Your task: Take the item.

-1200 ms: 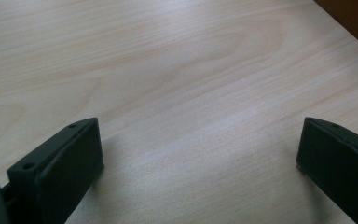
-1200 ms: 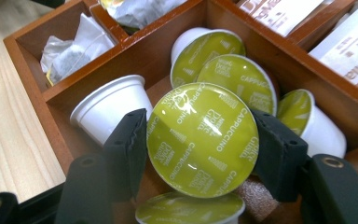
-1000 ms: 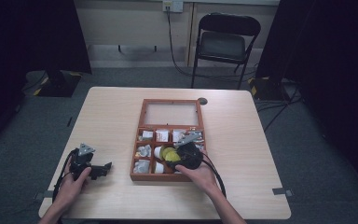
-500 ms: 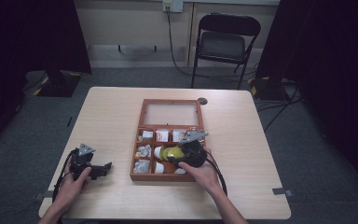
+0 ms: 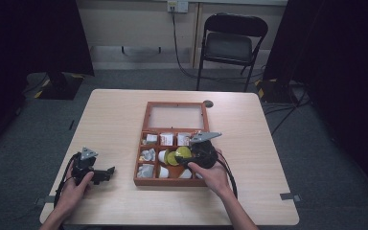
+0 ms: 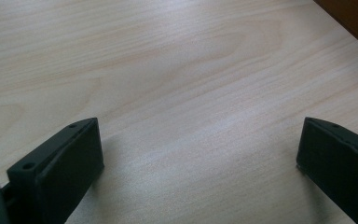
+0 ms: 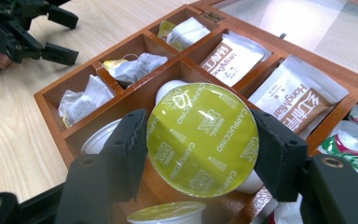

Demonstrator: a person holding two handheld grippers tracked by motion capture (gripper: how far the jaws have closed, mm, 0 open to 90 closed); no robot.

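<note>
Dim room, pale wood table (image 5: 124, 120) – high view: right gripper (image 5: 184, 160) over the wooden box (image 5: 175, 143), green-lidded capsule (image 5: 178, 155) pinched in its jaws above the middle compartments. Left gripper (image 5: 106, 173) on the table, well apart from the box. Left gripper view: jaws spread wide over bare tabletop. Right gripper view: jaws clamp the capsule (image 7: 201, 139) by its rim – sachets (image 7: 289, 100) in compartments behind.

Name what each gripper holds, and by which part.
The right gripper clamps a green-lidded capsule by opposite edges of its rim, above the wooden box. The left gripper holds nothing.
</note>
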